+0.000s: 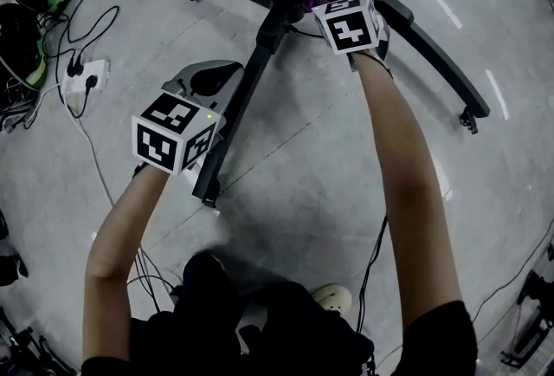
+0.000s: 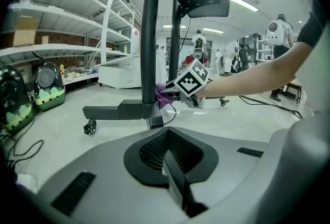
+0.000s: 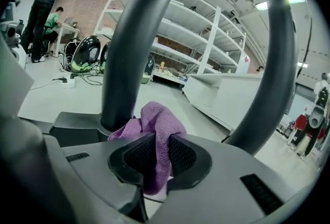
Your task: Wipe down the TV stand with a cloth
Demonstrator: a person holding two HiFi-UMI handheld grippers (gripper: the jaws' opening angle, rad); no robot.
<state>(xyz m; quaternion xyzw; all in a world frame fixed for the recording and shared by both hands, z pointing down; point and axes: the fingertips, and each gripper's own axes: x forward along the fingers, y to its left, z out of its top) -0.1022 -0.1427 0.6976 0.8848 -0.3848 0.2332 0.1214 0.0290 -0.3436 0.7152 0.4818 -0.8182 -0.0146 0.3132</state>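
Your right gripper (image 3: 157,158) pinches the purple cloth (image 3: 154,120) against the foot of the TV stand (image 1: 433,49)'s upright post (image 3: 129,47), which rises just ahead-left of its jaws. Your left gripper (image 2: 175,179), jaws pressed together on nothing, hovers farther off, beside a floor leg (image 1: 227,140).

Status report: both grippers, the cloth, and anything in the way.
Right gripper shut on purple cloth. Cloth against TV stand post, low down. Left gripper shut, empty. Thin cable beside the post.
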